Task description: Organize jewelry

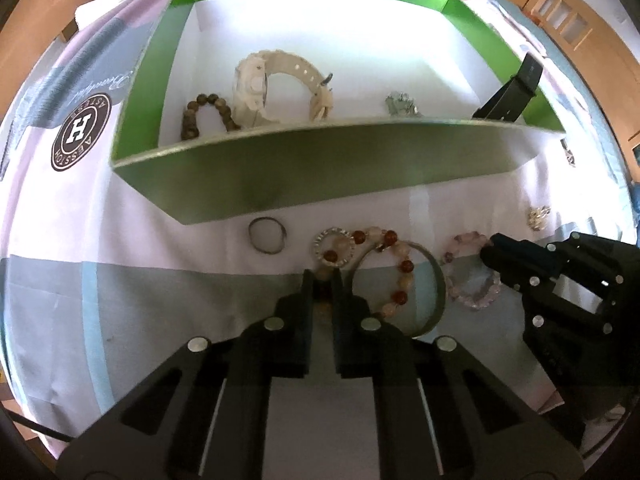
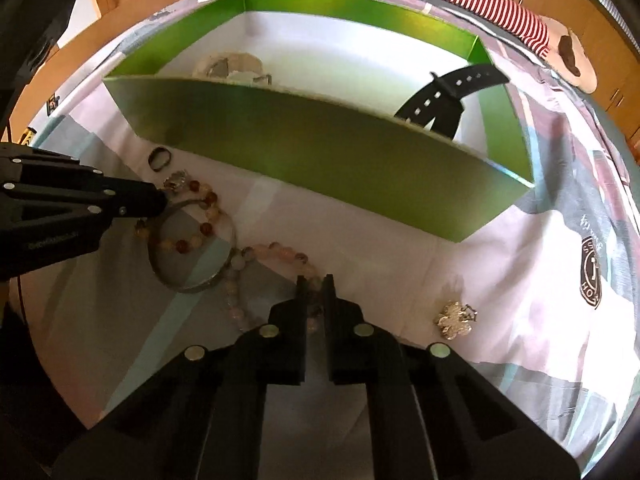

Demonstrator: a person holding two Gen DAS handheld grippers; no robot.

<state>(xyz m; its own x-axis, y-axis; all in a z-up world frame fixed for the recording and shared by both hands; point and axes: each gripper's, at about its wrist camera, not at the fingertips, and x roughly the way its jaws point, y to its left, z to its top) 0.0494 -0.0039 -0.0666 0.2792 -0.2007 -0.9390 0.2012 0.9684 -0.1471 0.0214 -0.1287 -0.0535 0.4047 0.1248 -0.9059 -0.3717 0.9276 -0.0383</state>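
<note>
Two claws [image 1: 323, 280] [image 2: 315, 285], two beaded bracelets [image 1: 394, 276] [image 2: 276, 258]

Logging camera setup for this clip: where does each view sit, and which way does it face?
Left wrist: on the left tool, looking steeply down at the amber bead bracelet it pinches; right tool shows.
Right wrist: on the right tool, down at the pink bead bracelet it pinches; left tool shows.
Shared: green box, bangle.

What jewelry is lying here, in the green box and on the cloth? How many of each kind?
Bead bracelets: 3 (brown bracelet, orange-and-cream bracelet, pink bracelet)
Watches: 2 (white watch, black watch)
Plain bands: 2 (grey-green bangle, thin dark band)
Sparkly silver ring: 1
Silver ornaments: 2 (boxed ornament, ornament on cloth)
Total: 10
</note>
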